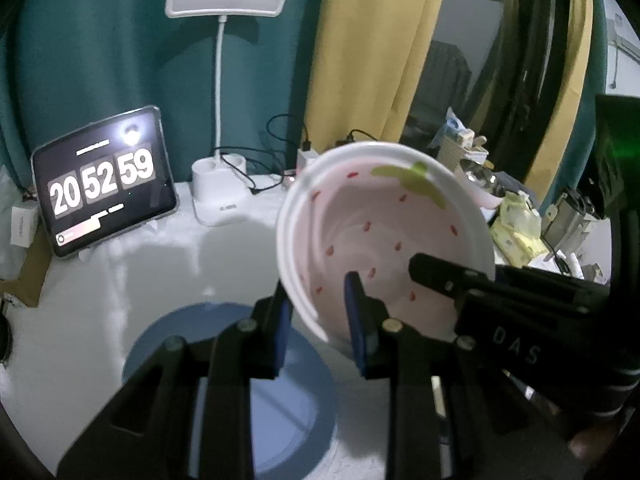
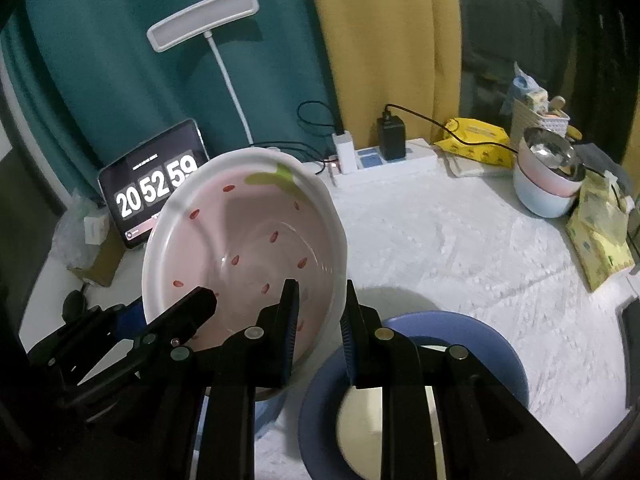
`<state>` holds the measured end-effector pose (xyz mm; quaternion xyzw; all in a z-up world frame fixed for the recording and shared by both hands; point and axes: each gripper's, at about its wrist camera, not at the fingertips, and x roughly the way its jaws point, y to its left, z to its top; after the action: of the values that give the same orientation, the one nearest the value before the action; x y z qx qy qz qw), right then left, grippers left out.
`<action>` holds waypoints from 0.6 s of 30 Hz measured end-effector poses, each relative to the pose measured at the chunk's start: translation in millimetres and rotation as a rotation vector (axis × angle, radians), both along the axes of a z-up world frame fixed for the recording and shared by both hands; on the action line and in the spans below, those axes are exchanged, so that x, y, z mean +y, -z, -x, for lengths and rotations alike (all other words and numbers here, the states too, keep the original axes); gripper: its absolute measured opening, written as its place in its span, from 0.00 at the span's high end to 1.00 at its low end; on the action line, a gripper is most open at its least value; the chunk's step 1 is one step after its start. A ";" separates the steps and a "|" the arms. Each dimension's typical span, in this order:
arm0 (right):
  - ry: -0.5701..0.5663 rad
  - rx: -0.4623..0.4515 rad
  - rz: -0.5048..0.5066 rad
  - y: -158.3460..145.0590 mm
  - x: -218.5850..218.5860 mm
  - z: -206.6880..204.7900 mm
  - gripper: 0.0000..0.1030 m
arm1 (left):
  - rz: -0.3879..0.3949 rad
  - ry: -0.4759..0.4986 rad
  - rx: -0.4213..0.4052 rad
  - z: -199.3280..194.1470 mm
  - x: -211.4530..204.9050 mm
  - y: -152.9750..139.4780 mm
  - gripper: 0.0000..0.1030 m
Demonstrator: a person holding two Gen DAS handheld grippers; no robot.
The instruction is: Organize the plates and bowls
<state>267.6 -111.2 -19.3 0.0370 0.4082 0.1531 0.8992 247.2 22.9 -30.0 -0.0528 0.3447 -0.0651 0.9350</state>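
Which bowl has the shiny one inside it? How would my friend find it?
Start at the yellow curtain and follow the white table to its far right corner. A stack of bowls sits there beside the yellow tissue packs. The pink bowl rests on a pale blue one and is the only one holding a shiny metal bowl.

pink red-speckled bowl (image 2: 248,240), blue plate (image 2: 480,340)

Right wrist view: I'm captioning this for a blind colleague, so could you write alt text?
Both grippers, right and left, clamp opposite rims of a tilted pink strawberry-pattern bowl above a white table. A blue plate lies beneath; a tablet clock, desk lamp and stacked bowls stand behind.
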 end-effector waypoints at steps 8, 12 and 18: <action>0.023 -0.001 -0.010 0.5 -23.3 7.9 0.79 | -0.010 0.028 0.013 4.3 -20.5 3.3 0.75; 0.032 0.003 -0.013 3.2 -33.0 11.8 0.79 | -0.018 0.041 0.014 7.5 -29.2 4.2 0.75; 0.043 0.002 -0.016 5.3 -47.3 19.5 0.79 | -0.025 0.062 0.019 11.5 -43.0 5.5 0.75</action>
<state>248.1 -158.5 -24.6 0.0532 0.4069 0.1371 0.9016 235.7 -20.0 -35.5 -0.0311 0.3559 -0.0894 0.9297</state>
